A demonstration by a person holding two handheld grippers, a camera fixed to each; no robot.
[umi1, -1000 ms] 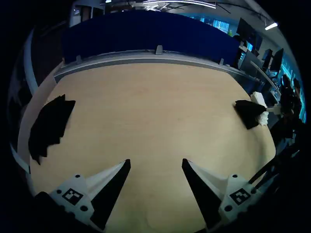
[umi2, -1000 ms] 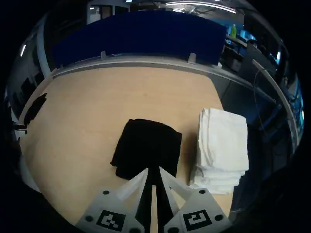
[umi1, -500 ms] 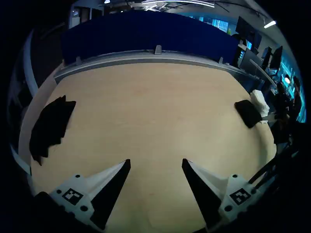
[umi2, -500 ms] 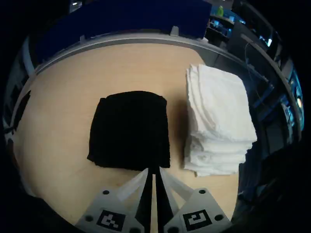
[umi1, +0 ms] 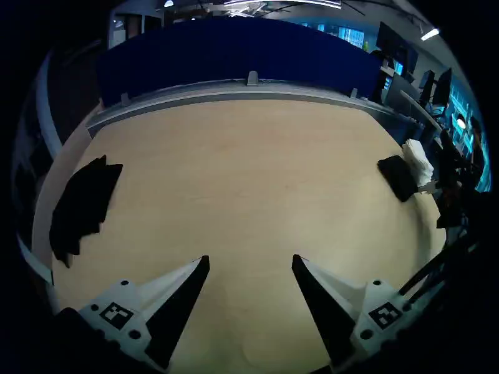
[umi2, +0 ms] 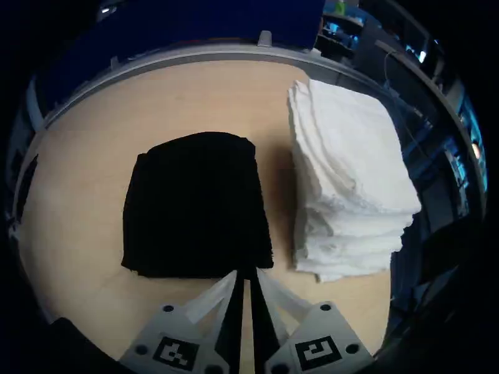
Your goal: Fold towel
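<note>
**Q:** What was the state of each tool?

**A:** The left tool (umi1: 249,258) stood with its fingers wide apart and held nothing, above bare counter (umi1: 249,162). The right tool (umi2: 247,277) had its fingers together, with the tips at the near edge of the folded black towel (umi2: 196,206). No cloth was visibly pinched between them.

**Q:** Where did the towels lie, and why there?

**A:** The folded black towel lay flat on the counter, just beside a stack of white towels (umi2: 349,181) — a narrow strip of wood showed between them, and their edges ran roughly parallel. That placing read as a finished area, with folded items gathered at one end. A second black towel (umi1: 81,199), rumpled and unfolded, lay near the opposite end, well apart from the folded pieces.

**Q:** Why was the left tool open over the middle?

**A:** Judged from the layout, the middle served as the folding area, between the unfolded supply and the finished pile. Open fingers suited a pick-up of the rumpled towel — probably the next item.

**Q:** Any caution?

**A:** The closed right tool at the folded edge could drag that edge when it withdrew. A straight lift was advisable.
</note>
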